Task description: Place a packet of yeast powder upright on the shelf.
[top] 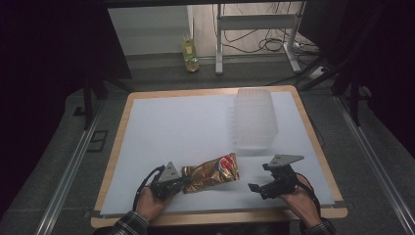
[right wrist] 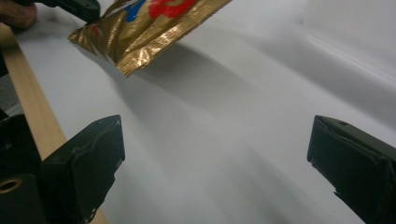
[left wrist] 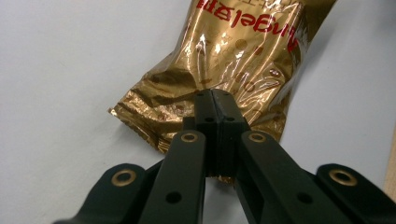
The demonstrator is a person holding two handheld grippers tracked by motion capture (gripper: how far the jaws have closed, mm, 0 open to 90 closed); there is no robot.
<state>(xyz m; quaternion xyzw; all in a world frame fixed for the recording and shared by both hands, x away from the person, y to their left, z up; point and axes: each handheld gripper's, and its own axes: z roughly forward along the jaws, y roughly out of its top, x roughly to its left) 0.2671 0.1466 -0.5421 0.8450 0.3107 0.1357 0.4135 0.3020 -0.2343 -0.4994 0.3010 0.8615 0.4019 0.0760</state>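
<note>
On the left, our left claw point(top: 182, 182) is clenched on the crimped end of the gold bag point(top: 211, 173); in the left gripper view the two jaws stand pressed together with the foil seam pinched between them point(left wrist: 154, 105). The bag sits near the front edge of the tabletop point(top: 195, 127), just beside that claw. In the right gripper view its far end seems to be raised off the surface and throws a shadow below it, though we cannot tell how much of the bag is clear.

The first risk is the grip itself. We hold only a thin, slick strip of foil, so a quick pull or a swing could let the seam slide out, and the bag would drop back or skid toward the wooden edge. A harder squeeze or twist could tear the crimp.

Further right, the clear bin point(top: 254, 120) stands toward the back, well apart from the bag. If we carry the bag that way, the loose hanging end may catch the rim and fold outside.

On the right, our right claw point(top: 255, 187) is released, jaws wide with nothing between them. If it closes on the bag's puffed middle, it could crush the contents.
</note>
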